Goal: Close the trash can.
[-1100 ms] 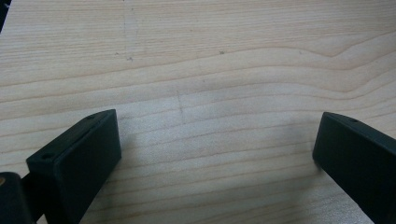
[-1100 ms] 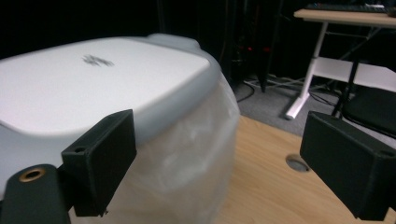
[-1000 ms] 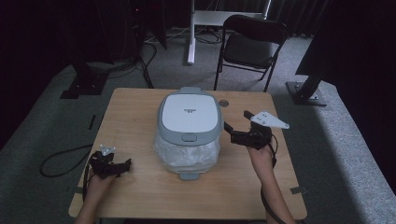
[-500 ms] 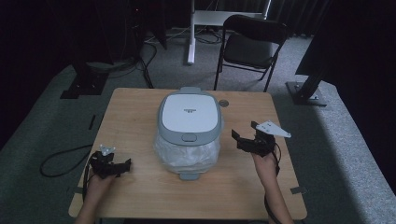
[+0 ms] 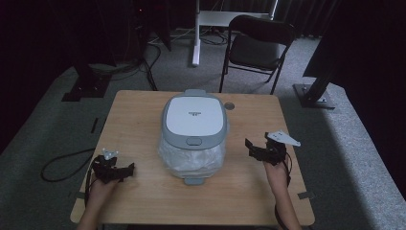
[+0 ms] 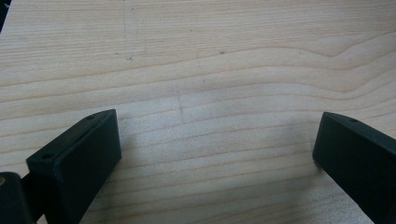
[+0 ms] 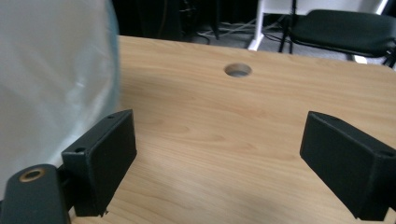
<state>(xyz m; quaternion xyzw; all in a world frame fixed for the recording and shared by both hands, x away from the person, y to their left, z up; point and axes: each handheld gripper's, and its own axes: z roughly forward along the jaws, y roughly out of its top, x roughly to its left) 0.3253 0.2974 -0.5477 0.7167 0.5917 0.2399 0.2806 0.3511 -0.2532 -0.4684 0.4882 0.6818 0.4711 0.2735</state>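
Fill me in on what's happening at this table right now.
A person sits at a wooden table with a two-jaw gripper in each hand. In the middle stands a bin with clear sides, a white bag inside and a grey and white lid on top. Neither gripper touches it. The left gripper rests low near the table's front left, jaws open over bare wood. The right gripper is held to the right of the bin, jaws open and empty, pointing toward it.

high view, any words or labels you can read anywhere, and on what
Lid of the bin: one short dark line of print near its middle, too small and blurred to read.
Table, left gripper, right gripper, chair: no text to be seen.
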